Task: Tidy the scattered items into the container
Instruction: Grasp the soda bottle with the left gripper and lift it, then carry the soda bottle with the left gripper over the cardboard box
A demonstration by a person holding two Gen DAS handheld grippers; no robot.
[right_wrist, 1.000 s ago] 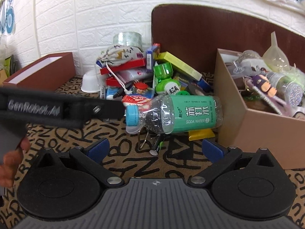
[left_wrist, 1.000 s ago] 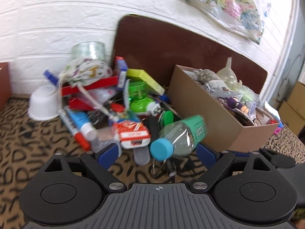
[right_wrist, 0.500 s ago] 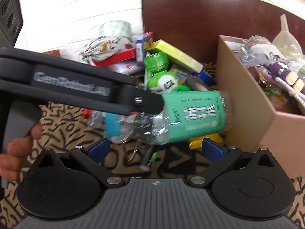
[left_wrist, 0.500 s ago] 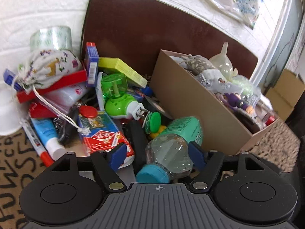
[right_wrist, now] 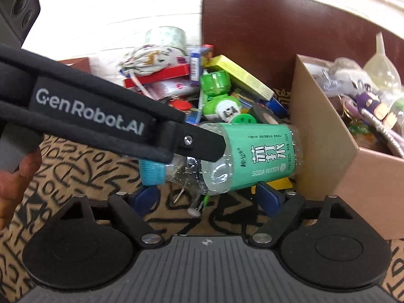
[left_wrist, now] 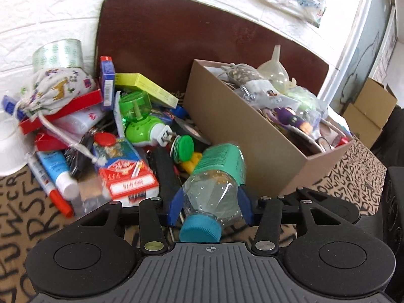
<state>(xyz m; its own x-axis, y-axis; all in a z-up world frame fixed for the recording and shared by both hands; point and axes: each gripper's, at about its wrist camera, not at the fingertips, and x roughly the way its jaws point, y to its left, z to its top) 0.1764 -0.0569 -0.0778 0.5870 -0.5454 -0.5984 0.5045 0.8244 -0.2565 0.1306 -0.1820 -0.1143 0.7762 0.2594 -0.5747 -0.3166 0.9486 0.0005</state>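
Note:
A clear soda water bottle [left_wrist: 217, 176] with a green label and a blue cap lies on its side beside the cardboard box [left_wrist: 240, 131], cap toward me. My left gripper [left_wrist: 210, 205] straddles its shoulder. Its jaws are closing and both blue pads touch the plastic. In the right wrist view the same bottle [right_wrist: 252, 156] has the left gripper's black finger [right_wrist: 202, 144] across it. My right gripper [right_wrist: 208, 198] sits just short of the bottle. Its jaws are closing too, with only carpet and a small battery between them. The box [right_wrist: 323, 139] is filled with several items.
Left of the bottle is a heap: a green plug-in device [left_wrist: 141, 121], a red card pack [left_wrist: 126, 174], a yellow box [left_wrist: 146, 85], a drawstring pouch [left_wrist: 60, 88], a tape roll [left_wrist: 58, 53]. A brown board [left_wrist: 176, 38] leans on the wall. A hand [right_wrist: 15, 176] shows at left.
The left gripper has moved forward around the bottle and its jaws have narrowed onto it. In the right wrist view it now reaches further in, and the right jaws have narrowed a little.

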